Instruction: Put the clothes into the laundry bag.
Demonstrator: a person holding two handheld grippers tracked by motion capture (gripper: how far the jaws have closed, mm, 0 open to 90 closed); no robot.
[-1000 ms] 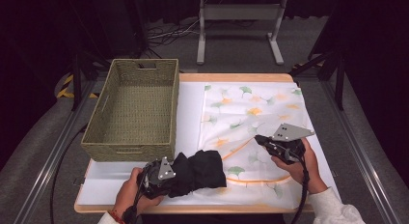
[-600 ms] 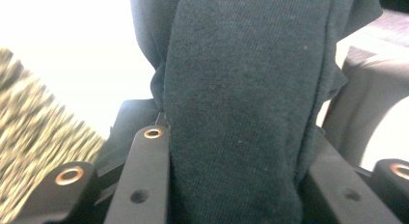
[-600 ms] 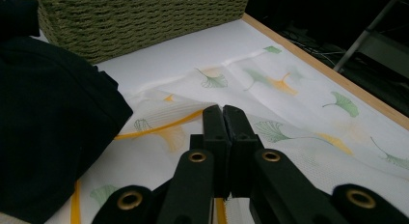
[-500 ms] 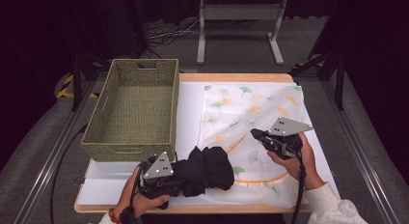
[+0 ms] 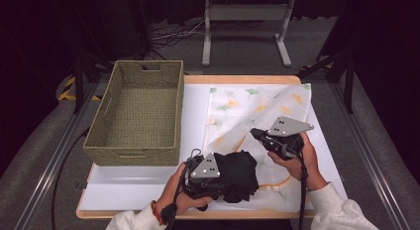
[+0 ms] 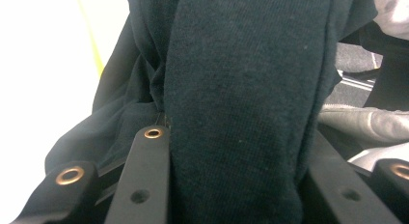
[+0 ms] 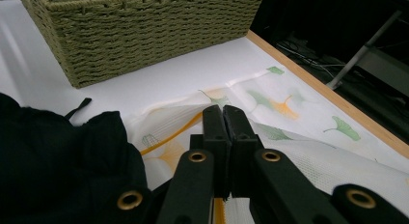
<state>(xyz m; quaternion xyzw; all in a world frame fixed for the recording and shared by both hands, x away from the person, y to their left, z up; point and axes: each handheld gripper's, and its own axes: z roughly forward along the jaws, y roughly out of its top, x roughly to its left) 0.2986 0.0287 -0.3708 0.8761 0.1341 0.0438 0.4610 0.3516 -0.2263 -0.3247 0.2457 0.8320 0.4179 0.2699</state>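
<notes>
A black garment (image 5: 238, 174) lies bunched at the front of the table on a white cloth printed with ginkgo leaves (image 5: 247, 105). My left gripper (image 5: 224, 183) is shut on a thick fold of the garment (image 6: 241, 89), which sits between its jaws (image 6: 236, 142). My right gripper (image 5: 254, 134) is just right of the garment, jaws pressed together (image 7: 223, 110). It pinches an edge of the printed cloth (image 7: 299, 122), which rises as a folded flap. The garment (image 7: 58, 156) shows at the lower left of the right gripper view.
An empty woven green basket (image 5: 133, 150) stands on the left half of the white tabletop (image 5: 129, 188), its near wall (image 7: 144, 35) close to the garment. A wooden rim (image 7: 333, 101) edges the table. A metal stand (image 5: 242, 14) is on the floor behind.
My left gripper has carried the black garment rightward along the front edge. My right gripper has shifted slightly up and left, and the cloth flap has risen with it.
</notes>
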